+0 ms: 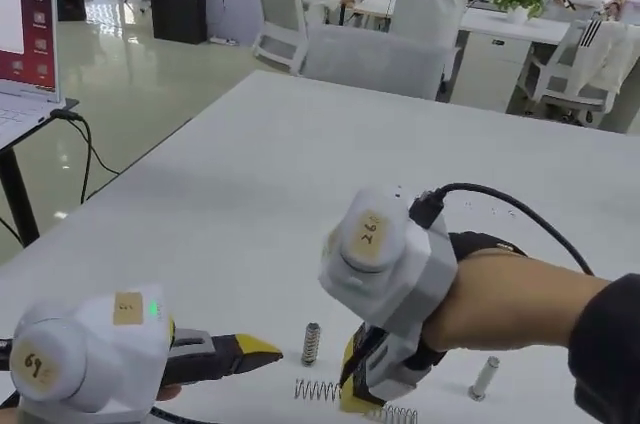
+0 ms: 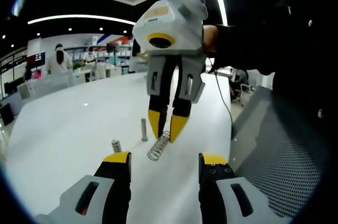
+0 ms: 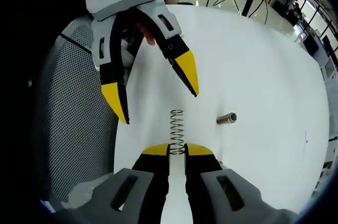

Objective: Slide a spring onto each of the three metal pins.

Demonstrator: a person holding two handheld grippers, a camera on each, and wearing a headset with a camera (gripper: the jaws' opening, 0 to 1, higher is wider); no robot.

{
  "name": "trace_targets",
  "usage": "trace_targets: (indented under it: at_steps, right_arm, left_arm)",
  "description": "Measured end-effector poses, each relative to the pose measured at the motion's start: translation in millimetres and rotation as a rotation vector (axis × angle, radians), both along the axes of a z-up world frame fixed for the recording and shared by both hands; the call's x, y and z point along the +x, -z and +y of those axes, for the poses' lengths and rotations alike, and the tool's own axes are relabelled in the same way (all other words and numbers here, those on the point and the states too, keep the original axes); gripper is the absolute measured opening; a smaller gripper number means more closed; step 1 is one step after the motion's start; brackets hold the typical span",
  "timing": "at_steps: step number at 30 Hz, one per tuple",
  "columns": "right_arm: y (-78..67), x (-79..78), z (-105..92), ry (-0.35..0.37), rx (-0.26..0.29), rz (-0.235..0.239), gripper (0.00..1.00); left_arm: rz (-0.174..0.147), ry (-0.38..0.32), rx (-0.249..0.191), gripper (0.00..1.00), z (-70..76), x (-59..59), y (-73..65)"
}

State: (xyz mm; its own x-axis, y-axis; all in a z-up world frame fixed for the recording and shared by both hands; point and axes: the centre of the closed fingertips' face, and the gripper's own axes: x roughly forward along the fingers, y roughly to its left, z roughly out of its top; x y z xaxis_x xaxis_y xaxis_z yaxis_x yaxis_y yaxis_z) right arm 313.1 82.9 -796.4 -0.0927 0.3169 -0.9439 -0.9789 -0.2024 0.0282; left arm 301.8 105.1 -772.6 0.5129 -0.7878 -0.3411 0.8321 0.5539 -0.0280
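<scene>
My right gripper (image 3: pixel 177 151) is shut on one end of a loose spring (image 3: pixel 177 123) that lies flat on the white table (image 1: pixel 300 194). In the left gripper view the right gripper (image 2: pixel 167 128) points down from above with the spring (image 2: pixel 157 148) at its tips. My left gripper (image 2: pixel 165 159) is open and holds nothing, facing the right one from close by. A short upright pin with a spring on it (image 1: pixel 311 342) stands between the two grippers. A bare metal pin (image 1: pixel 484 378) stands to the right of my right gripper (image 1: pixel 355 399). A second loose spring (image 1: pixel 398 414) lies near the front edge.
Grey office chairs (image 1: pixel 370 59) stand at the table's far side, with people and desks behind them. A laptop (image 1: pixel 25 34) on a stand is at the far left. A black cable (image 1: pixel 520 209) runs from the right gripper.
</scene>
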Motion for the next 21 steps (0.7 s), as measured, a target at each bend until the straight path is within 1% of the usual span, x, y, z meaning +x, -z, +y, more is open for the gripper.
trace_targets:
  at_steps: [6, 9, 11, 15, 21]
  right_arm:
    - [-10.8, -11.3, -1.4, -0.025, 0.0, 0.007, 0.08]
    - [-13.3, -13.9, -2.9, -0.034, -0.006, 0.003, 0.08]
    - [-15.3, -15.4, -3.1, -0.036, -0.004, 0.001, 0.08]
    - [-19.5, -20.0, -3.3, -0.048, -0.001, -0.001, 0.08]
    - [-19.6, -23.3, -5.0, -0.059, -0.013, 0.002, 0.08]
  left_arm:
    - [-0.024, 0.046, 0.011, 0.31, -7.9, -2.1, -4.3]
    - [-0.038, 0.063, 0.016, 0.24, -11.2, -3.3, -7.1]
    - [-0.041, 0.074, 0.022, 0.2, -12.9, -4.4, -7.2]
    - [-0.047, 0.091, 0.039, 0.17, -15.4, -5.8, -5.6]
    - [-0.07, 0.106, 0.048, 0.09, -17.9, -5.9, -7.3]
